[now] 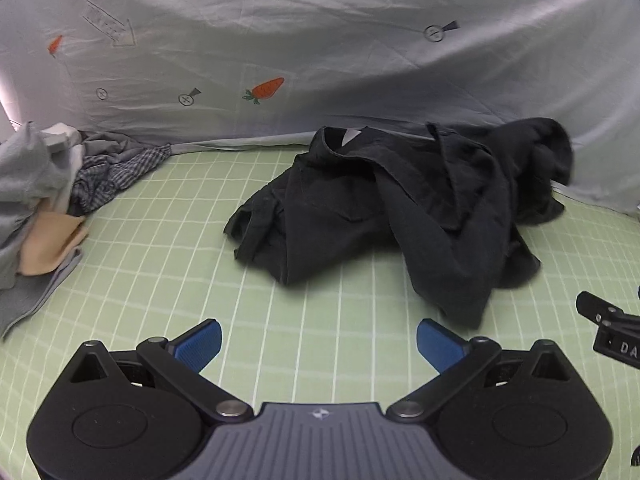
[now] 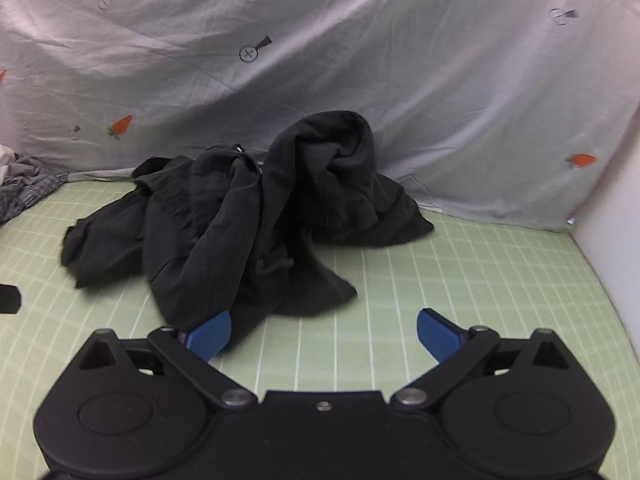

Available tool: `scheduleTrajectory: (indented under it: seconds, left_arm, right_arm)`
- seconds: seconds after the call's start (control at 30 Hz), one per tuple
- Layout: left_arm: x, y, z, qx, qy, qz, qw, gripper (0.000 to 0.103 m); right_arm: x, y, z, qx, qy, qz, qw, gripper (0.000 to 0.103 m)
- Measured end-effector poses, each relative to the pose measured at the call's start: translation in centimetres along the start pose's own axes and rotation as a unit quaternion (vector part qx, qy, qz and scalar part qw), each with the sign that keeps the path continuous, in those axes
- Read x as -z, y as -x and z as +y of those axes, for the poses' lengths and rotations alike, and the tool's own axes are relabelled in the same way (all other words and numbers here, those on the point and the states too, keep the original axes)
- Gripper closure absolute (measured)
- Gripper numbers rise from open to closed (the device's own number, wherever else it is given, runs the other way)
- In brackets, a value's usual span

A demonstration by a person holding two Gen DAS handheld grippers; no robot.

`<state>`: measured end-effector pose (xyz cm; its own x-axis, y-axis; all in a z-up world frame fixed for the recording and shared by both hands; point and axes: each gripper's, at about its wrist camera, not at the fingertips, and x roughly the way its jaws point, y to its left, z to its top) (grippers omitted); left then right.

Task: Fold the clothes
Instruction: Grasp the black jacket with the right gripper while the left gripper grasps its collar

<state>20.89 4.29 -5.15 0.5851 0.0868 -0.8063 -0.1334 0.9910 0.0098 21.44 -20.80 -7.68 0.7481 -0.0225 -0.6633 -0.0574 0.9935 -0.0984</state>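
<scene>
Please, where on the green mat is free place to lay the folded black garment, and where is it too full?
Free: the green checked mat right of the black garment, up to the white wall; also the strip between the garment and the left hand-held gripper. Crowded: the clothes pile at far left.

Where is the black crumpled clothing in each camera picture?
Left wrist view: the black garment lies right of centre on the green checked mat.
Right wrist view: the black garment sits at the centre, heaped higher, reaching the left blue finger.
Shared landmark: the carrot-print sheet behind it in both.
</scene>
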Motion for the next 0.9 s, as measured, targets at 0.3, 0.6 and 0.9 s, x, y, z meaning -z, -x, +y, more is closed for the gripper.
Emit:
scheduleTrajectory:
  seconds: [0.3,0.6,0.9]
  left_arm:
    - [-4.3,-8.8,-0.2,0.002,-0.003,0.050,0.9988,0.006]
    - [-6.9,-12.6,-1.6,0.017,0.000,0.056,0.9983,0.006]
    - [-6.2,-11.6,-4.0,0.013,-0.063,0.050,0.9967,0.005]
  right_arm:
    - [-2.0,-12.2,0.0,-0.026,0.037,0.055,0.997,0.023]
    - [-2.0,-18.2,0.7,-0.081,0.073,0.088,0.990,0.042]
    - [-0.4,-15.3,-0.2,-0.065,0.055,0.091,0.992,0.092]
